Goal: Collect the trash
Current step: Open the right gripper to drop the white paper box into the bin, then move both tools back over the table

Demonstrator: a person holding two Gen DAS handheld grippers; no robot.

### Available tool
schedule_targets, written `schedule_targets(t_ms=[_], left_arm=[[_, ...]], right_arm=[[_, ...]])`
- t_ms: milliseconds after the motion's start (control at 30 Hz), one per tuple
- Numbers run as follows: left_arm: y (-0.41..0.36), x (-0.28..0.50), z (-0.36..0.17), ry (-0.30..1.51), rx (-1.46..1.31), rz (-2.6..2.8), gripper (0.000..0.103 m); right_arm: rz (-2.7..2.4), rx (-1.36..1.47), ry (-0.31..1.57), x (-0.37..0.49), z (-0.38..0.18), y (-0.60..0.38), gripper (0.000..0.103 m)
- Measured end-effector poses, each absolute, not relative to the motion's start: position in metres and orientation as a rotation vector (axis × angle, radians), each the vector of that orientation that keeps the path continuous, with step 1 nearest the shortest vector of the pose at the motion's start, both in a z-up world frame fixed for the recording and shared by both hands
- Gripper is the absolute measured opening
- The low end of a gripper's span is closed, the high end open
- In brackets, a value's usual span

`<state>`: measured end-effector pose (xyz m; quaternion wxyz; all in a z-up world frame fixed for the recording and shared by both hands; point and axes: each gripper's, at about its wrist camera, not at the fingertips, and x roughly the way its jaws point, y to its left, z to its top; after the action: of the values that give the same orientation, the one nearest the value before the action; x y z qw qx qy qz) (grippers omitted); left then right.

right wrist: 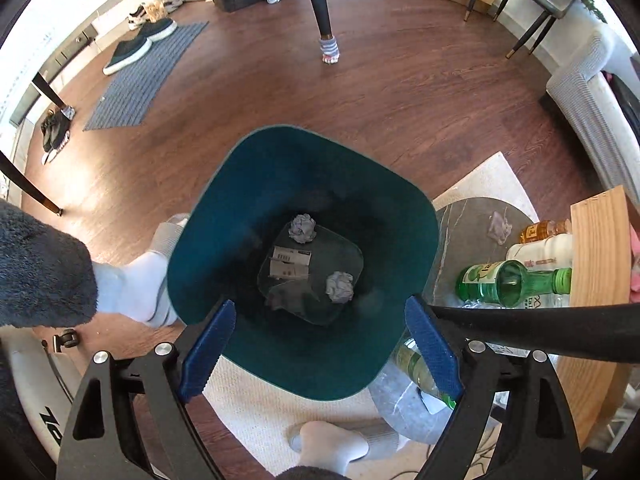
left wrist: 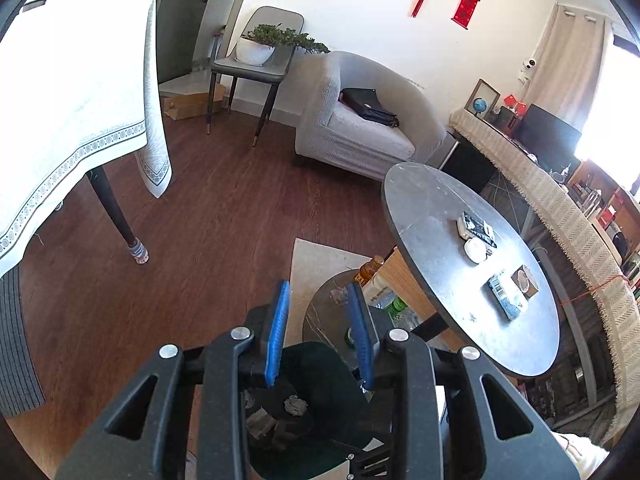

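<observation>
Two crumpled grey paper balls (right wrist: 303, 229) and a flattened cardboard carton (right wrist: 290, 265) lie inside the dark green plastic bin (right wrist: 240, 200). Right gripper (right wrist: 320, 350) hangs above, jaws spread, empty. Left gripper (left wrist: 318, 334) jaws stand partly apart, pinching nothing.

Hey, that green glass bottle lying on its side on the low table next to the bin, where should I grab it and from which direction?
Probably grip the green bottle around its neck, coming down from above. It lies on its side, neck toward the wooden panel, with other bottles packed against its body, so the slim neck looks like the freest part. Set the fingers across the neck.
</observation>
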<state>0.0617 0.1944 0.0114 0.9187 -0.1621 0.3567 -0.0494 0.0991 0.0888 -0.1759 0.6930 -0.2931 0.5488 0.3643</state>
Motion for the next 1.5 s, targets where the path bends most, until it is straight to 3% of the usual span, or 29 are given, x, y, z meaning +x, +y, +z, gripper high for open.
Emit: schedule_targets(t_ms=[200,500,700,933,1100,1500], left_arm=[[0.176,0.068,0.025,0.696,-0.282,-0.097,0.048],[0.159,0.077,0.041,0.632,-0.287,-0.112,0.054],[0.14,0.082,0.043,0.61,-0.263,-0.121,0.063],[0.097,0.091,0.034,0.646,-0.234,-0.171,0.067],[0.052,0.096,0.027,0.666,-0.187,-0.232,0.076],[-0.043,0.11,-0.004,0.78,-0.168,-0.375,0.081]], right_arm=[[0.913,-0.517,1.086,0.091,-0.125,0.075,0.087],[0.954,-0.386,0.9,0.087,-0.057,0.048,0.072],[0.881,-0.3,0.794,0.096,-0.024,0.01,0.071],[0.709,-0.223,0.727,0.115,-0.005,-0.059,0.071],[0.598,-0.165,0.701,0.126,0.003,-0.111,0.071],[0.416,-0.065,0.684,0.126,-0.009,-0.216,0.071]])
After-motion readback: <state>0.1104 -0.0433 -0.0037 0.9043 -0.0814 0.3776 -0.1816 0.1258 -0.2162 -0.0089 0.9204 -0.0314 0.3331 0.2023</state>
